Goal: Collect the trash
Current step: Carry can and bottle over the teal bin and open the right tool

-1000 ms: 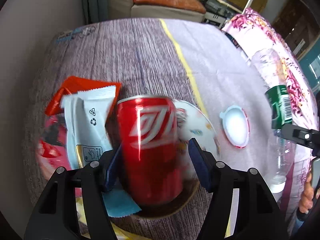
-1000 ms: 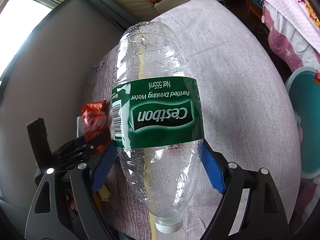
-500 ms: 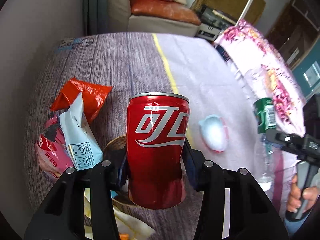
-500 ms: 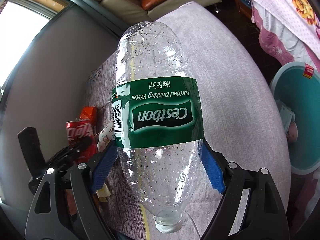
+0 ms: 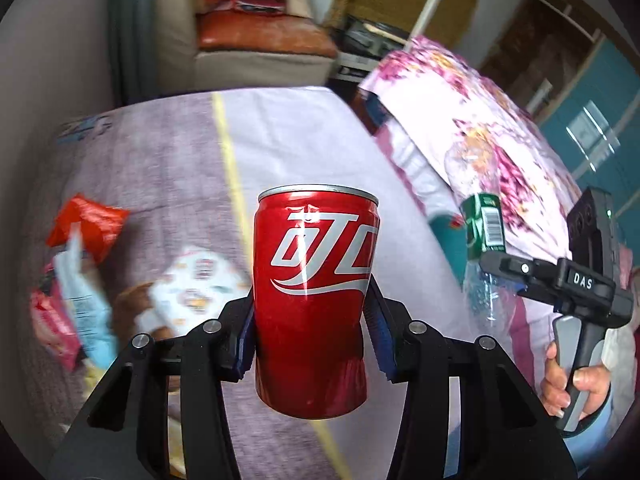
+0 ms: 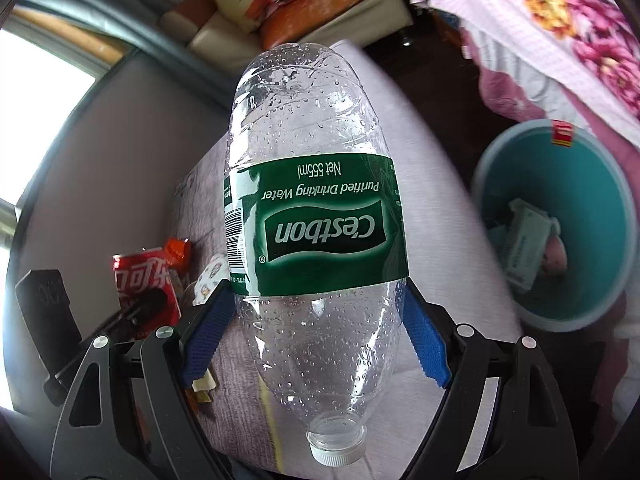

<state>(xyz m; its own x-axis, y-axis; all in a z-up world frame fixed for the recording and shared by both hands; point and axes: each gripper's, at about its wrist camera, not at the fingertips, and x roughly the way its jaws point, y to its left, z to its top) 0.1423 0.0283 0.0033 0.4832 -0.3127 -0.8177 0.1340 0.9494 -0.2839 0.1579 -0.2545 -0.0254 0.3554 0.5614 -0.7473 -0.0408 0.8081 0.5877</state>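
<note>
My left gripper (image 5: pixel 312 332) is shut on a red soda can (image 5: pixel 314 280), held upright above the table. My right gripper (image 6: pixel 316 320) is shut on a clear plastic water bottle (image 6: pixel 312 208) with a green label, its white cap toward the camera. In the left wrist view the bottle (image 5: pixel 482 240) and a hand on the right gripper's handle show at the right. The can (image 6: pixel 144 284) shows at the left of the right wrist view. A teal bin (image 6: pixel 580 184) with some trash in it stands on the floor to the right.
Snack wrappers (image 5: pixel 80 264) and a patterned paper plate (image 5: pixel 200 280) lie on the purple-grey tablecloth (image 5: pixel 300 140) at the left. A floral cloth (image 5: pixel 480 120) drapes at the right. A sofa (image 5: pixel 260 48) stands beyond the table's far edge.
The left gripper closed on the can and lifted it off the table, moving right. The right gripper carried the bottle right, so the teal bin came further into view.
</note>
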